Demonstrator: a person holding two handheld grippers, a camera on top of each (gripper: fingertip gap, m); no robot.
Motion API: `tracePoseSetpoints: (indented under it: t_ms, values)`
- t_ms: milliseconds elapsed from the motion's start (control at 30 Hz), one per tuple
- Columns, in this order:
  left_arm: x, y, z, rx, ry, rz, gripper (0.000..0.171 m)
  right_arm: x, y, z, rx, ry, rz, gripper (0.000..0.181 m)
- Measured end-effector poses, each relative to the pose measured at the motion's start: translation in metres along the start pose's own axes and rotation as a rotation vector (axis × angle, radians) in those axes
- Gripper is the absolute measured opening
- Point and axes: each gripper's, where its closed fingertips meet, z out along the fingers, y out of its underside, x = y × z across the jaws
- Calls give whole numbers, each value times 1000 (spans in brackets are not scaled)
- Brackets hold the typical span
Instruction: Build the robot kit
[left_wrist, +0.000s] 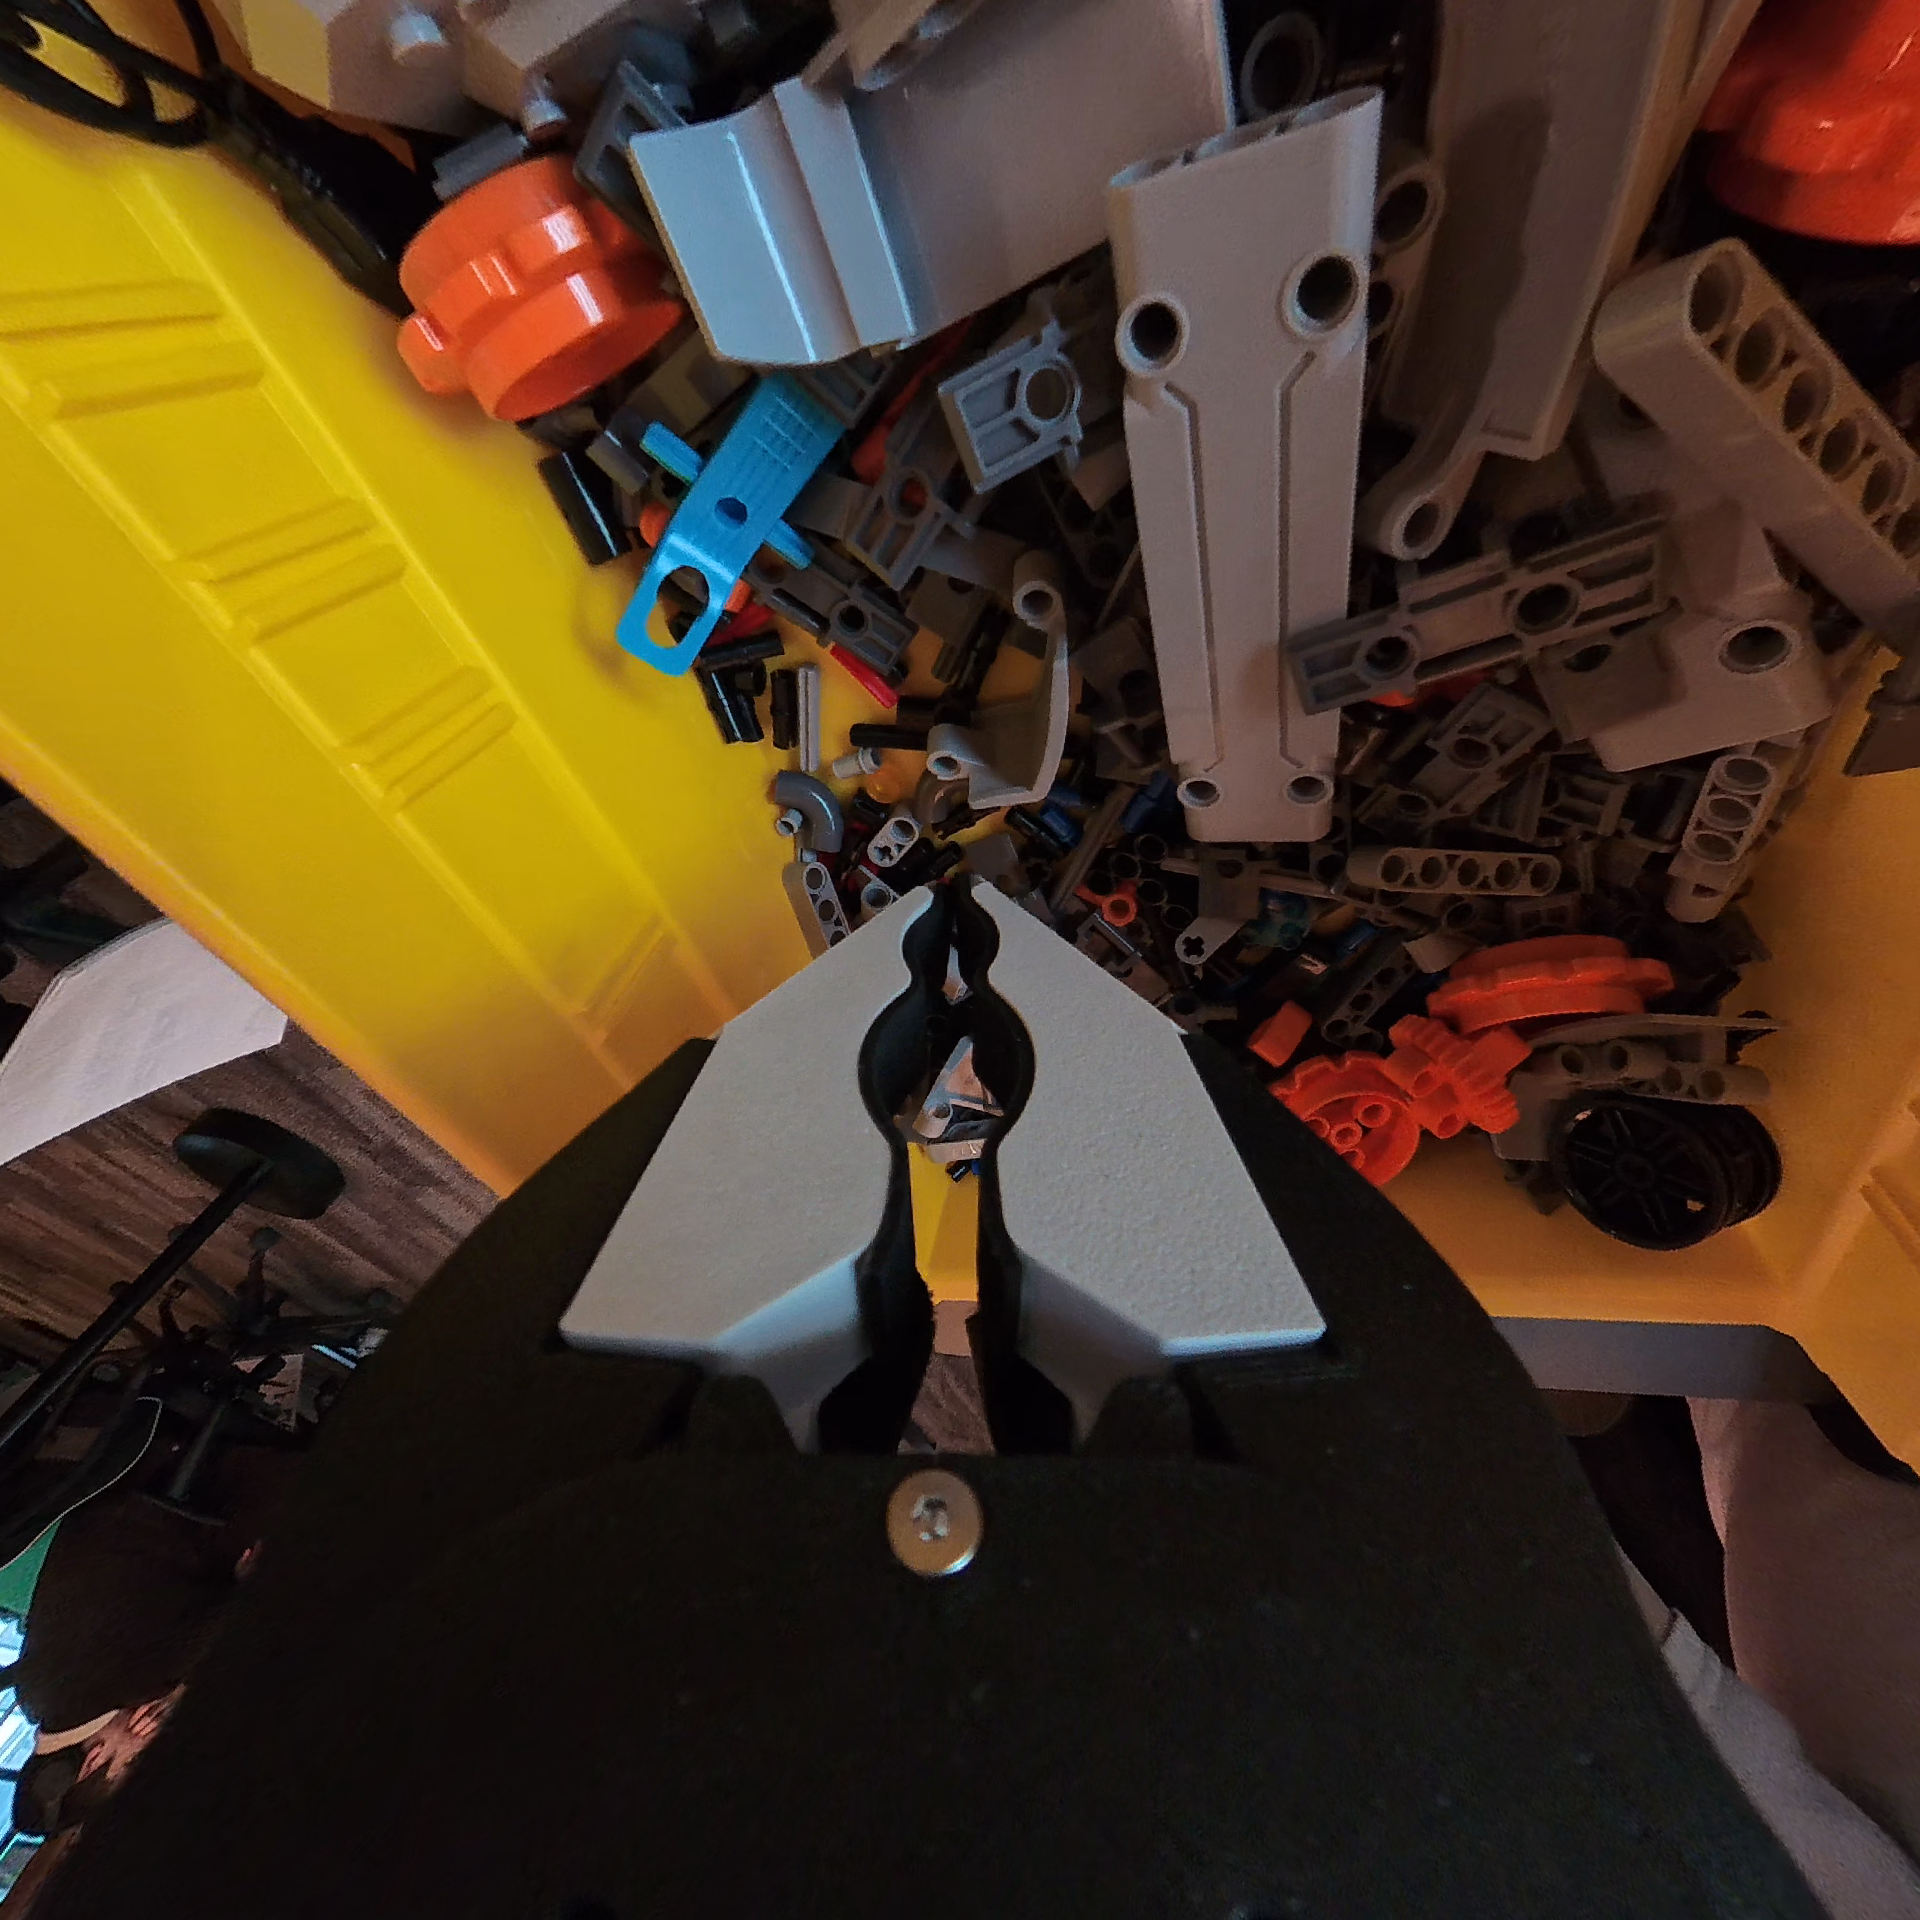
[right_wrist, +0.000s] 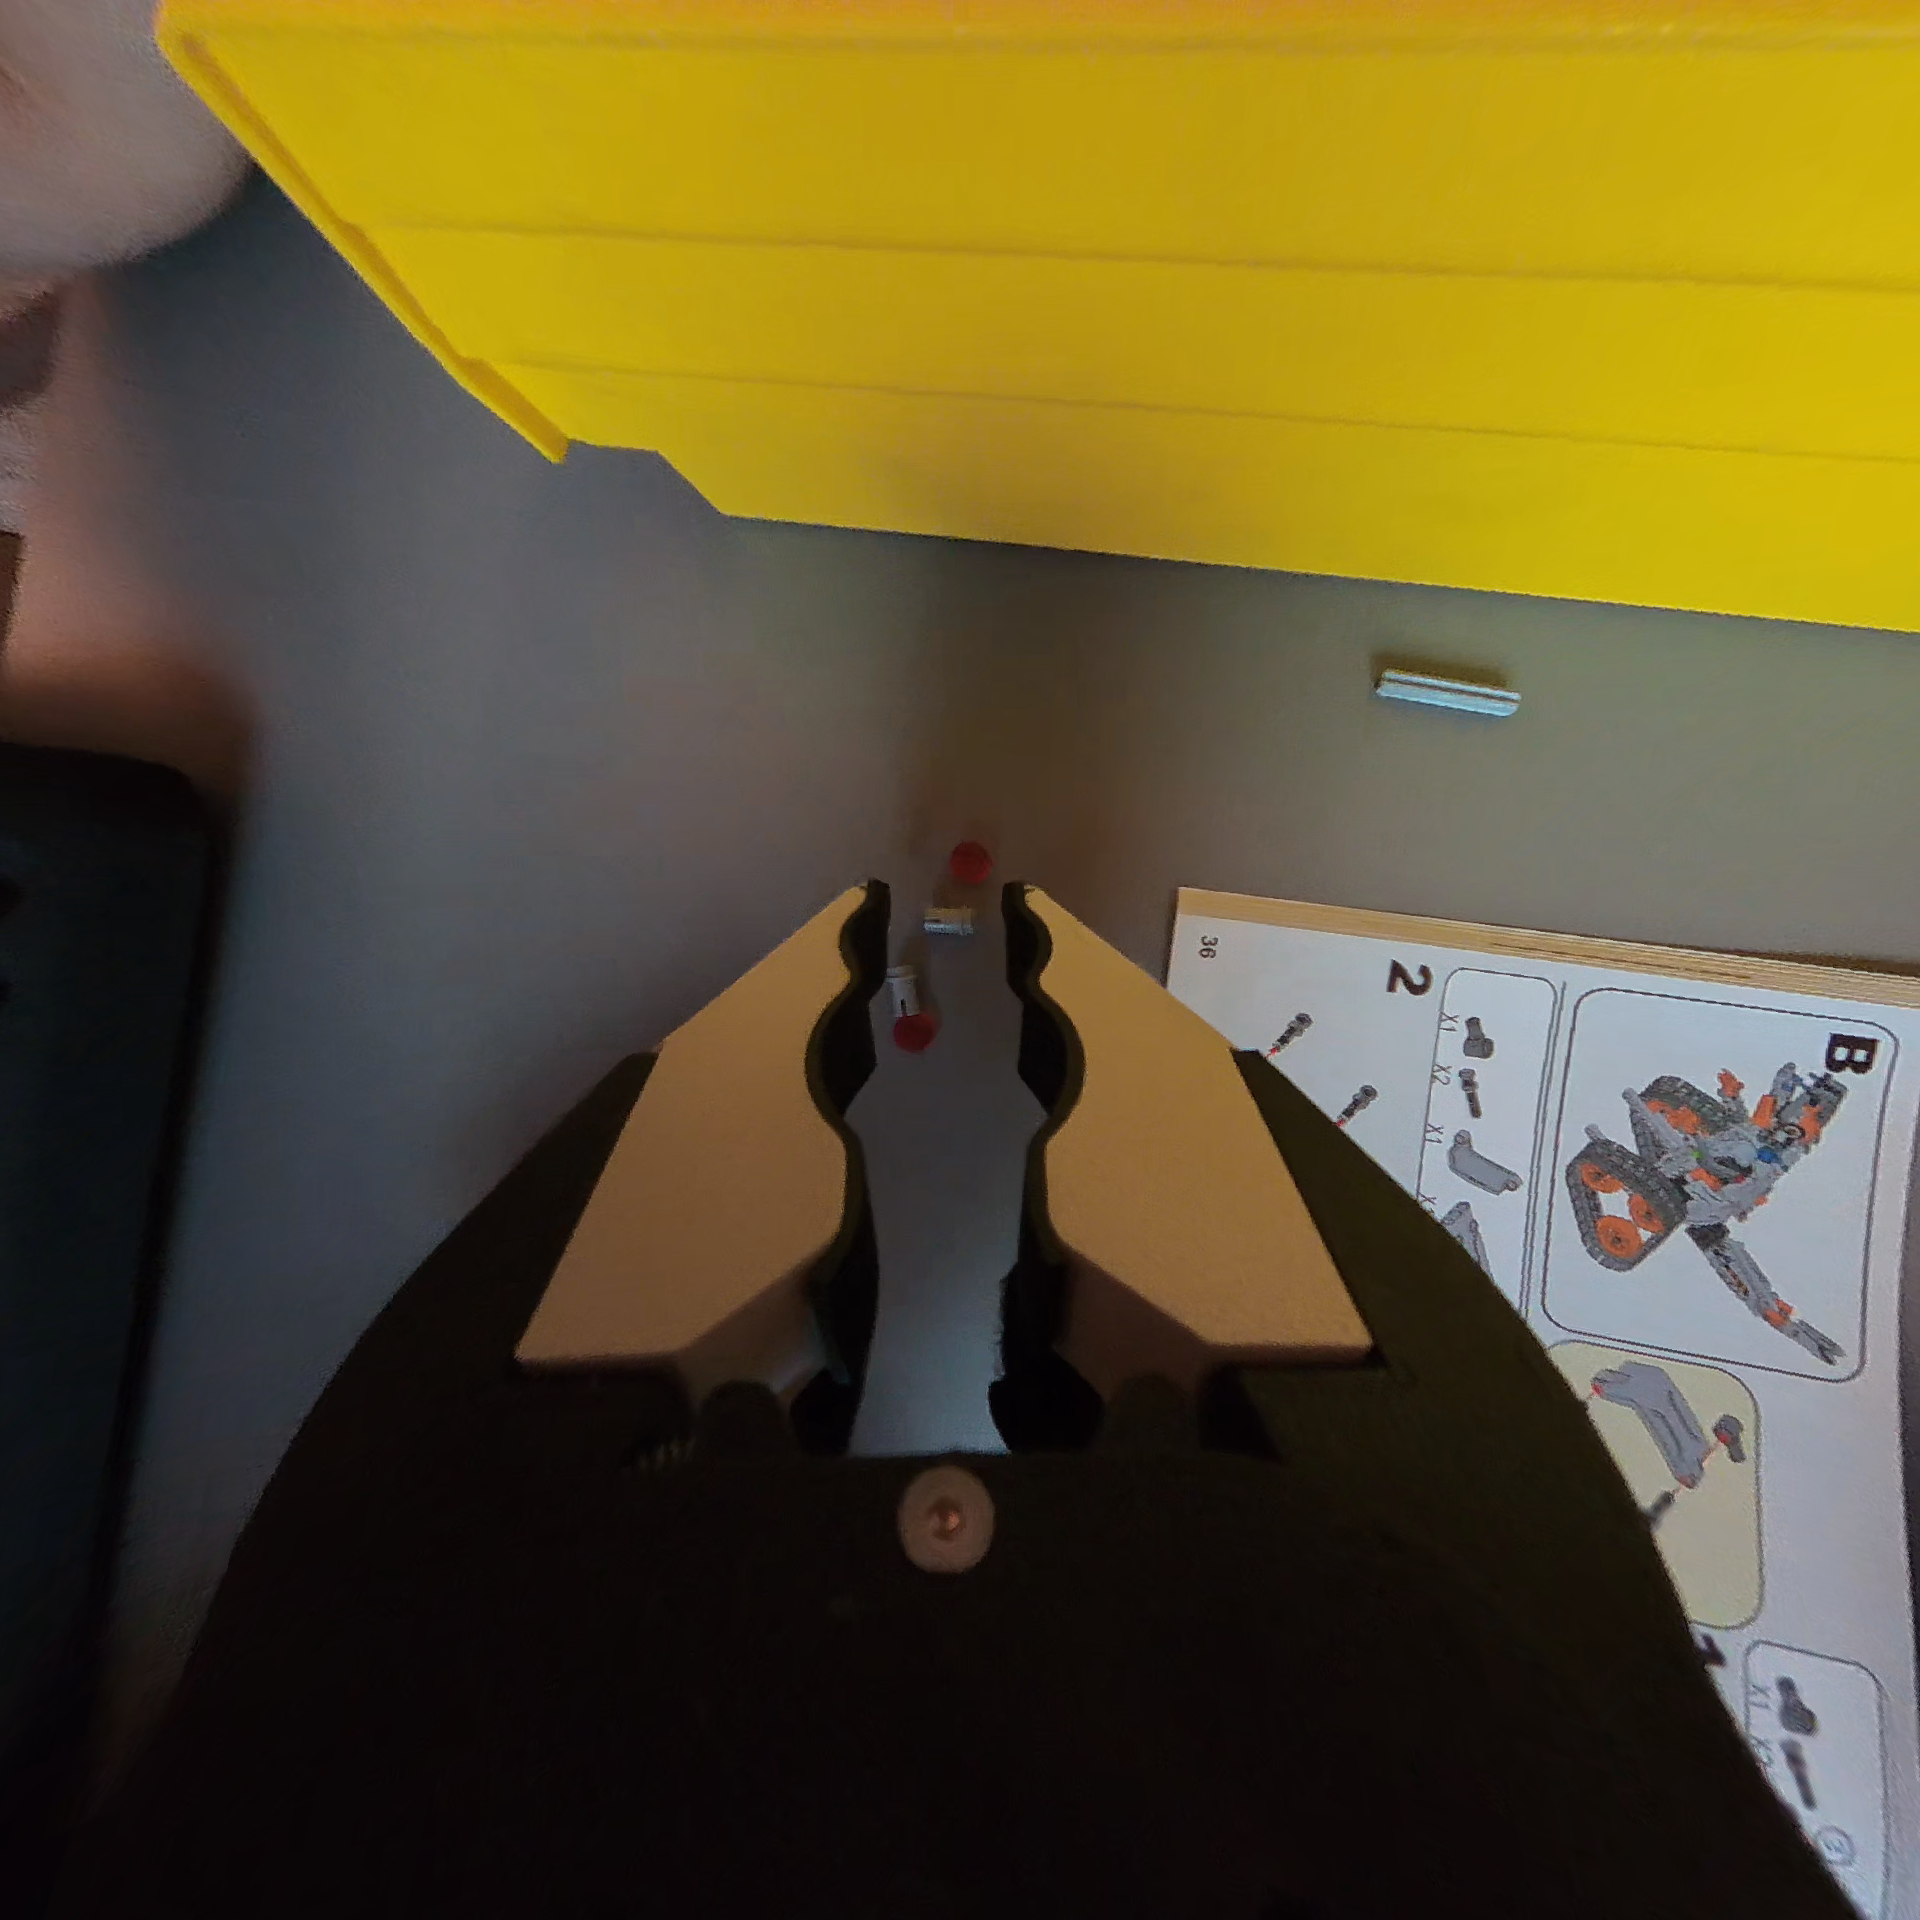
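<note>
The left gripper (left_wrist: 958, 896) is held over a yellow bin (left_wrist: 312, 582) of loose building-toy parts; its jaws are drawn together, the tips touching, and whether a small piece is pinched there cannot be told. Just beyond the tips a scatter of small black pins (left_wrist: 914, 852) is seen. A long grey panel (left_wrist: 1236, 499) lies with its long axis running away from the jaws, and a blue tool (left_wrist: 727, 520) is slanted beside an orange hub (left_wrist: 530, 291).

The right gripper (right_wrist: 943, 896) is held above the grey counter (right_wrist: 520, 831), jaws parted narrowly and nothing held. Between the tips a small grey bush (right_wrist: 949, 923) lies crosswise, with a red stud (right_wrist: 969, 860) just beyond it. A grey axle (right_wrist: 1446, 694) lies crosswise farther right. Print is carried by an instruction sheet (right_wrist: 1621, 1195) on the right.
</note>
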Motion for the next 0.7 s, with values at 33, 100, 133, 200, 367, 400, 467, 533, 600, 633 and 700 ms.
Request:
tracePoseSetpoints:
  t_ms: [33, 100, 133, 200, 367, 400, 467, 533, 600, 633, 700]
  values:
    - [0, 0, 0, 1, 0, -1, 0, 0, 2, 1, -14, 11, -12, 20]
    - [-1, 0, -1, 3, 1, -2, 0, 3, 3, 2, -28, 39, -24, 9]
    - [-1, 1, -1, 3, 1, -3, 0, 4, 5, 1, -35, 42, -31, 9]
    - [-1, 1, -1, 2, 1, -2, 0, 8, 2, -2, -18, 55, -47, 9]
    - [-1, 1, -1, 5, 1, -3, 0, 9, -2, -19, 76, -45, -75, 9]
    - [-1, 1, -1, 5, 1, -4, 0, 4, -3, -22, 100, -80, -129, 9]
    - [-1, 1, -1, 5, 1, -4, 0, 0, -1, -22, 125, -93, -247, 9]
    - [-1, 1, -1, 4, 0, -4, 0, 2, 4, -18, 103, -73, -334, 9]
    - [-1, 1, -1, 3, 0, -2, 0, 0, 5, -16, 116, -87, -368, 9]
    - [-1, 1, -1, 3, -2, -1, 0, -2, 5, -14, 126, -105, -362, 9]
    - [0, 1, -1, 6, -1, 0, 0, -1, 6, -12, 131, -121, -350, 9]
